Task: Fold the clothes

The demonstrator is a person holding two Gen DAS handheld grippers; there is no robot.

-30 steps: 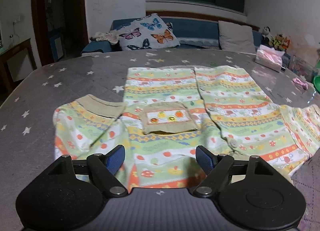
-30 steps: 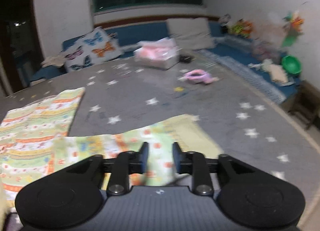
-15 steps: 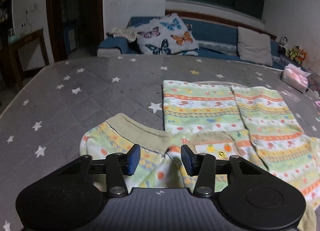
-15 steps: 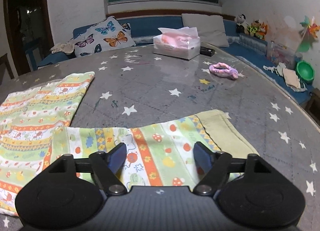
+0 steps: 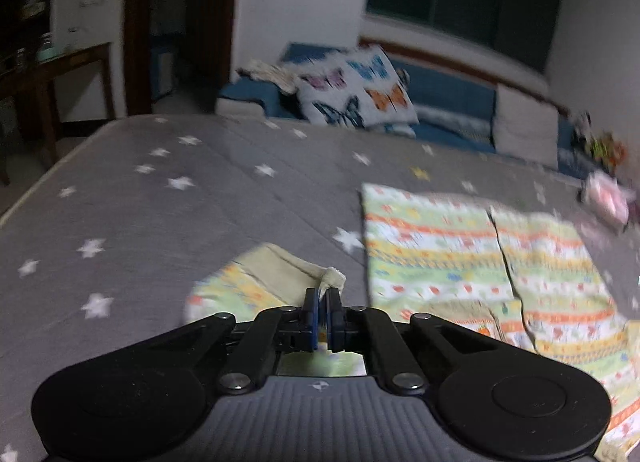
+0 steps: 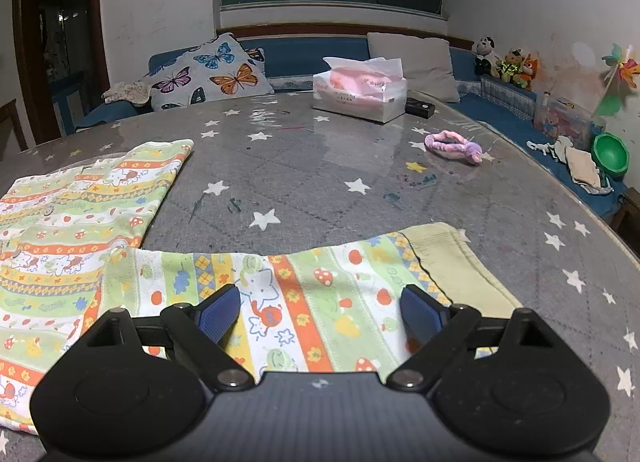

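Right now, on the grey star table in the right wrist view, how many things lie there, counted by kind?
Patterned garment: 1
Tissue pack: 1
Pink-purple fabric ring: 1
Small dark box behind the tissues: 1
Total: 4

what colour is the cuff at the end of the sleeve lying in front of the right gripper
Plain pale beige cuff, clearest in the right wrist view.
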